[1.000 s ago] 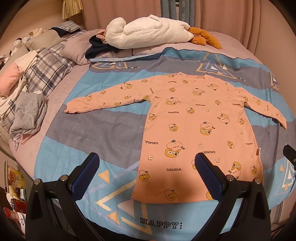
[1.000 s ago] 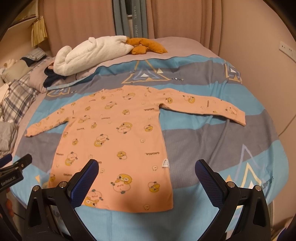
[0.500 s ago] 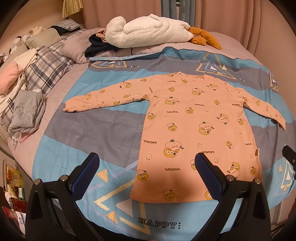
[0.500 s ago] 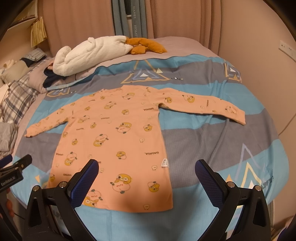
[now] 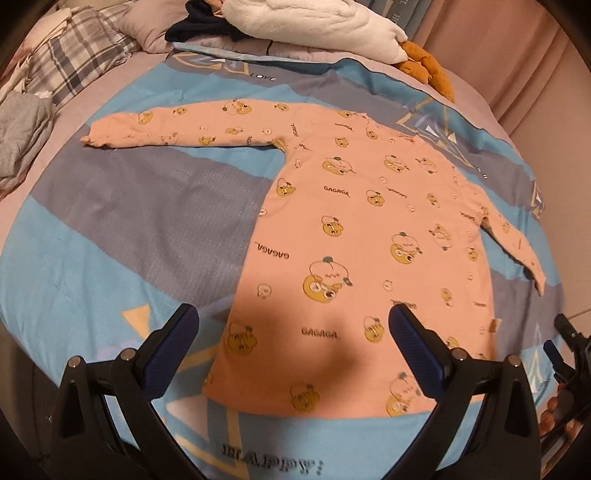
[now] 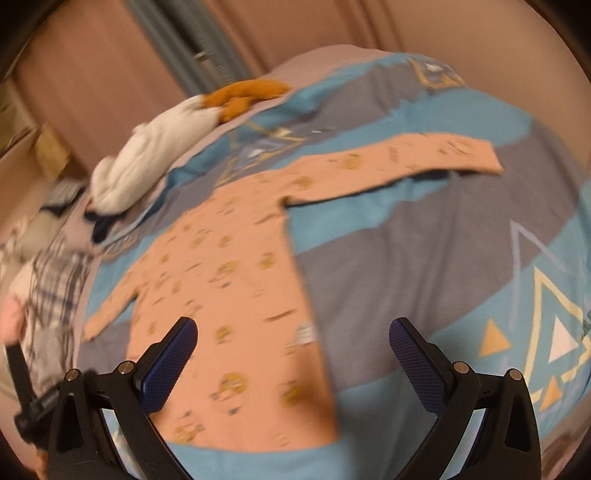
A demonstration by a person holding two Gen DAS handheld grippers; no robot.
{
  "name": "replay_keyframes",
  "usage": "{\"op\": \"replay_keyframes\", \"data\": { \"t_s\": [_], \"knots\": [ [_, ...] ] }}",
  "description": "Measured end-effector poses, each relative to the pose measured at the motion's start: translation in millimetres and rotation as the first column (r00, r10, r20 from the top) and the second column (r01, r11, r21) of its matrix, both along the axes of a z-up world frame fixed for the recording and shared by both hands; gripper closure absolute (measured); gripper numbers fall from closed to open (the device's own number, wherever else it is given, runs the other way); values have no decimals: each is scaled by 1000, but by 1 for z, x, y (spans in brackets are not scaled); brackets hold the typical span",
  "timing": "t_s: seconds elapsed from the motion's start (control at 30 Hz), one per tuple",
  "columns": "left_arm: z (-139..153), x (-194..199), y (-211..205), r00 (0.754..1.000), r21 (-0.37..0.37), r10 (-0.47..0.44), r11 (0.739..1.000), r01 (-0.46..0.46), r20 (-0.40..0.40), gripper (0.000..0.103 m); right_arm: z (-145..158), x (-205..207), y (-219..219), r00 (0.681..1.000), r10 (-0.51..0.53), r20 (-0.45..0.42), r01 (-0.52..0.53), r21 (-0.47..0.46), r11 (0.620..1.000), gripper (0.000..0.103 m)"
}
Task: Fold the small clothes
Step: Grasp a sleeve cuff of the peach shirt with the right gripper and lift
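Observation:
A small peach long-sleeved shirt (image 5: 369,229) with yellow cartoon prints lies flat on the bed, both sleeves spread out. My left gripper (image 5: 293,325) hovers open above the shirt's lower left hem, holding nothing. In the blurred right wrist view the same shirt (image 6: 236,280) lies tilted, and my right gripper (image 6: 293,332) stands open over its lower right side edge, empty. The right sleeve (image 6: 406,162) stretches away toward the upper right. The left sleeve (image 5: 177,125) reaches toward the far left.
The bed cover (image 5: 122,229) is blue and grey with triangles. A white plush toy (image 5: 325,22) with orange feet, a dark garment (image 5: 199,27) and plaid pillows (image 5: 74,55) lie at the head. A grey cloth (image 5: 22,125) sits at left. Curtains (image 6: 110,74) hang behind.
Both grippers have moved forward and lower toward the shirt's hem. The right wrist view has tilted and blurred from fast motion. The shirt has not moved.

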State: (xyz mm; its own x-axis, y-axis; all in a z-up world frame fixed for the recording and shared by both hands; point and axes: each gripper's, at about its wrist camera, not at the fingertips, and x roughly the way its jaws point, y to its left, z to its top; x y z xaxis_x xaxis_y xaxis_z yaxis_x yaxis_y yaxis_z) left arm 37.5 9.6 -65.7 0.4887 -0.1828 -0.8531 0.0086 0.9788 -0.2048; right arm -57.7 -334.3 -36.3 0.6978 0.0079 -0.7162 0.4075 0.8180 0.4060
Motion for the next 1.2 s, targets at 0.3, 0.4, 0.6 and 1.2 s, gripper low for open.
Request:
{"op": "replay_keyframes", "data": {
  "t_s": [0.3,0.4,0.6,1.2],
  "knots": [
    [-2,36,-21,994,-143,-97,984,105,58,0,-48,8,-127,958,-282,41,266,234,935,0],
    [4,53,-31,989,-181,-103,976,121,103,0,-61,19,-167,924,-376,64,334,343,878,3],
    [6,89,-53,988,-172,-115,976,132,104,0,-69,43,-212,860,-494,125,390,461,797,18],
    [-3,113,9,999,-126,42,991,-37,32,0,38,102,-171,945,-269,187,243,153,958,99]
  ]
}}
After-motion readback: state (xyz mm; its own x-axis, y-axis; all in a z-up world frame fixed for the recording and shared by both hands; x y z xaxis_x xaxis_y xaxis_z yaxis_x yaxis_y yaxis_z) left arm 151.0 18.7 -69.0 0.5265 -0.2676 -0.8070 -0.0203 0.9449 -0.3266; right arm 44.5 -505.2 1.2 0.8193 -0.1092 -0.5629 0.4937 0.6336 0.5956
